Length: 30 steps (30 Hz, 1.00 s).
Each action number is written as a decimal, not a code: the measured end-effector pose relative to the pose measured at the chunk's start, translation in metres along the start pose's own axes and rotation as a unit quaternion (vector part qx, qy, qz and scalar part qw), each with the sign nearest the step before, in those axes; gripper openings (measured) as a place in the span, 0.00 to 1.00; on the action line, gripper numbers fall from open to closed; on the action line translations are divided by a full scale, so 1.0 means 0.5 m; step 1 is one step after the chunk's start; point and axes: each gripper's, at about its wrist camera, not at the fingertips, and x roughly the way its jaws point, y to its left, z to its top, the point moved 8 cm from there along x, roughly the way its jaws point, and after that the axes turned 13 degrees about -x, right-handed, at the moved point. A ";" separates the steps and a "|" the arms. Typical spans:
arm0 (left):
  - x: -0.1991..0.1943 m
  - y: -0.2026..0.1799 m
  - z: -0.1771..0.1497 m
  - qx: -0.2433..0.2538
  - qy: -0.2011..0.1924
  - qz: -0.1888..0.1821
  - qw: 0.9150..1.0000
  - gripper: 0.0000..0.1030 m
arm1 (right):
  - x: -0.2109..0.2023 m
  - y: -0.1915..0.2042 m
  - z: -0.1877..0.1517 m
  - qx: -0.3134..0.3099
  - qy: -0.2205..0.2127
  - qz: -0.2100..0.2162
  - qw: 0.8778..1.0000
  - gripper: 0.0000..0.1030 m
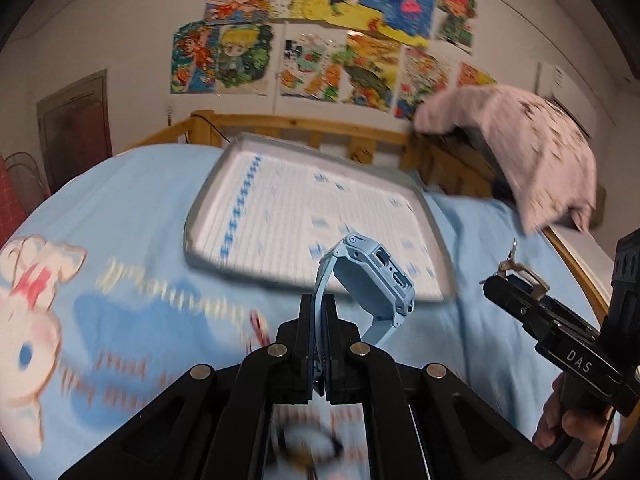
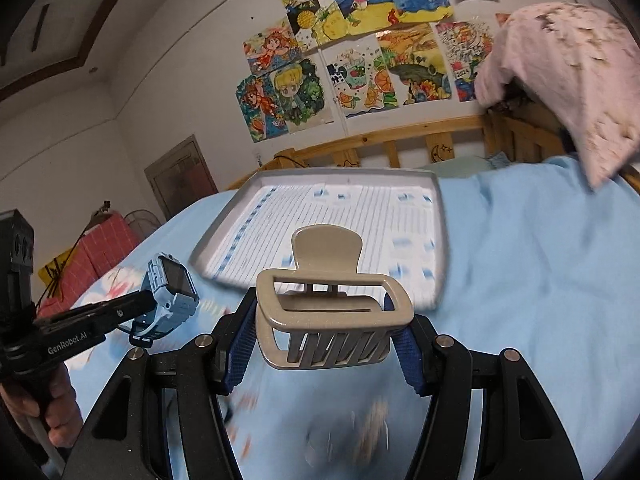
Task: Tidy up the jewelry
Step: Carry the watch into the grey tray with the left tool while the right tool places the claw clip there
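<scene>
Currently left gripper (image 1: 319, 312) clamps strap of one light-blue plastic smartwatch (image 1: 368, 276), case just ahead | right gripper (image 2: 326, 332) grips one beige plastic claw hair clip (image 2: 334, 312) between pads | one grey-rimmed rectangular tray (image 2: 442, 240) beyond, on blue bedsheet (image 2: 540, 280)

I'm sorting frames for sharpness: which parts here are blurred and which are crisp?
Left wrist view: blue watch and left gripper crisp; bedsheet print and tray motion-smeared. Right wrist view: beige hair claw in the right gripper sharp; tray's near edge and sheet below streaked; fisheye bends the bed rail.
</scene>
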 end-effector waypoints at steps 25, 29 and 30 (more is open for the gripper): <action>0.267 0.029 0.028 -0.016 0.042 0.006 0.999 0.11 | 0.297 -0.065 -0.036 0.017 0.119 -0.022 0.993 0.59; 0.239 0.038 0.033 -0.040 0.029 -0.010 0.999 0.26 | 0.262 -0.078 -0.020 0.007 0.105 -0.035 0.994 0.74; 0.226 0.039 0.033 -0.045 0.022 -0.015 0.999 0.31 | 0.246 -0.079 -0.015 0.005 0.099 -0.037 0.994 0.74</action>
